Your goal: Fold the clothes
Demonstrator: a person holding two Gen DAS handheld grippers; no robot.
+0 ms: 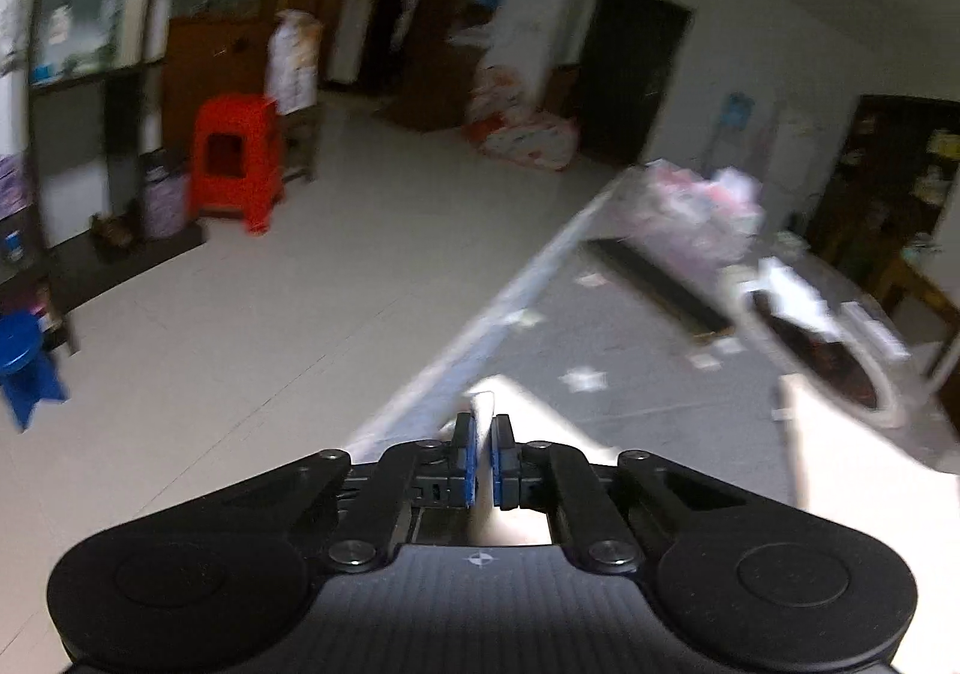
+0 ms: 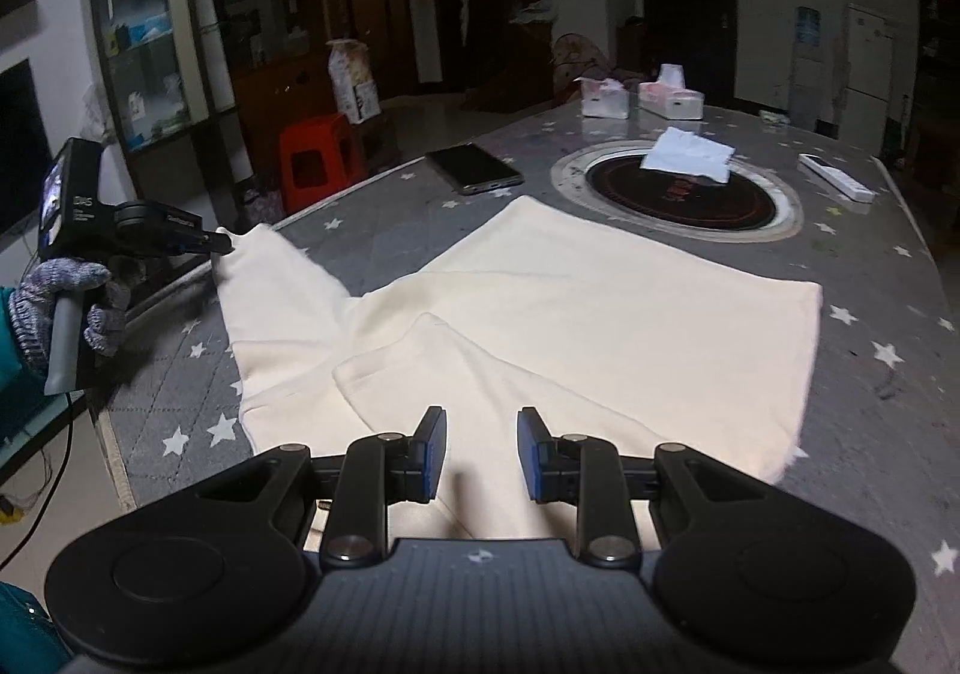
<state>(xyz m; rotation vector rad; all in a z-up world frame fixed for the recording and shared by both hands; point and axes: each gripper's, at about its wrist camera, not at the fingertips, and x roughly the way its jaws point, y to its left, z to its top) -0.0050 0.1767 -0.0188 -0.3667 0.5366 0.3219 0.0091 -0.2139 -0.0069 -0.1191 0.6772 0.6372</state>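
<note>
The cream garment [image 2: 600,314] lies half-folded on the tabletop [image 2: 870,434] — left gripper [image 1: 483,458] pinching a lifted sleeve [image 2: 264,278], right gripper [image 2: 482,452] open, empty — folds remain.

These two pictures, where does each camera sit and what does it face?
Left wrist: on the left gripper, facing the floor and table edge; its fingers pinch the cream garment.
Right wrist: on the open right gripper, above the garment on the table; a gloved hand shows at the left.
Shared: garment, table, red stool, left gripper.
</note>
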